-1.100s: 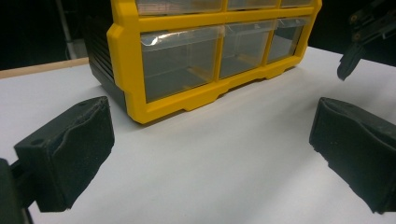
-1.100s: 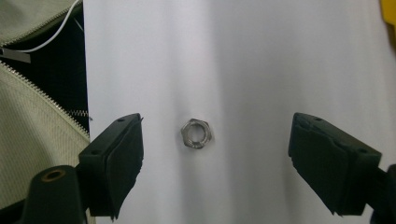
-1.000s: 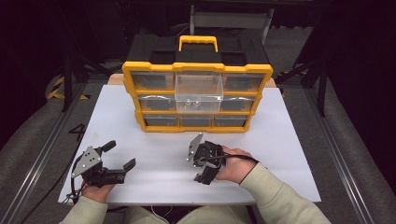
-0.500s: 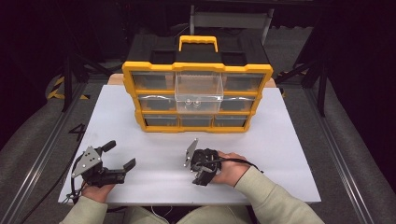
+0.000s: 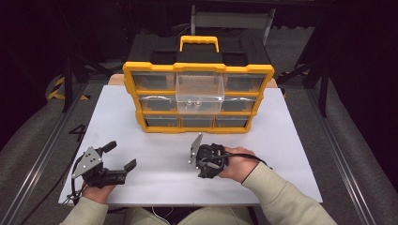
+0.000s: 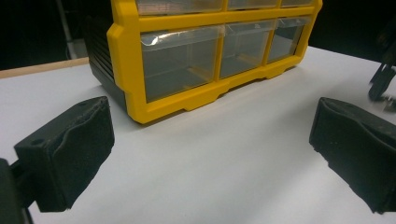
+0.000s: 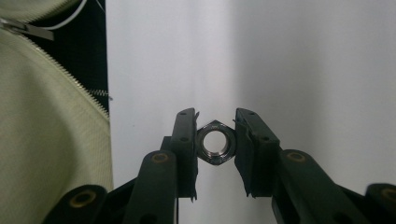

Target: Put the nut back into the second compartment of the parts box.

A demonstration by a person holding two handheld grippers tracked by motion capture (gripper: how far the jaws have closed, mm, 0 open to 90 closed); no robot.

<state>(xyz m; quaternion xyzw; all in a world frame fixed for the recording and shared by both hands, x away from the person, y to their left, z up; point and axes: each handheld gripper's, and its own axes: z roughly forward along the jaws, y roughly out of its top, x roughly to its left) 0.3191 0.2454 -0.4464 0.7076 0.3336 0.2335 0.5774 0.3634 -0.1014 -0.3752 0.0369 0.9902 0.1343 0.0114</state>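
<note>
White table [image 5: 291,140]: wide, flat top, bare save for the cabinet at its far side and the two grippers near the front edge.
Yellow cabinet [image 5: 197,96]: heavy-looking plastic organiser with a carry handle; three rows of clear drawers.
Open drawer [image 5: 199,91]: the middle one in the top row stands pulled out, with a few small metal pieces on its floor; to my eye the likely place for the nut.
Left gripper [image 5: 117,161]: rests low at the front left of the table, jaws spread wide with nothing between them; the right gripper's jaws have just been closing, this one idle.
Right gripper [image 7: 215,151]: jaws drawn in tight on the nut, pads pressing two opposite sides.
Steel nut [image 7: 215,143]: small, hard, hexagonal, held just off the table in front of the person. I'd judge it light, stiff and slick, so apt to twist or pop out; gripping flat against flat, as now, looks the safest hold.
</note>
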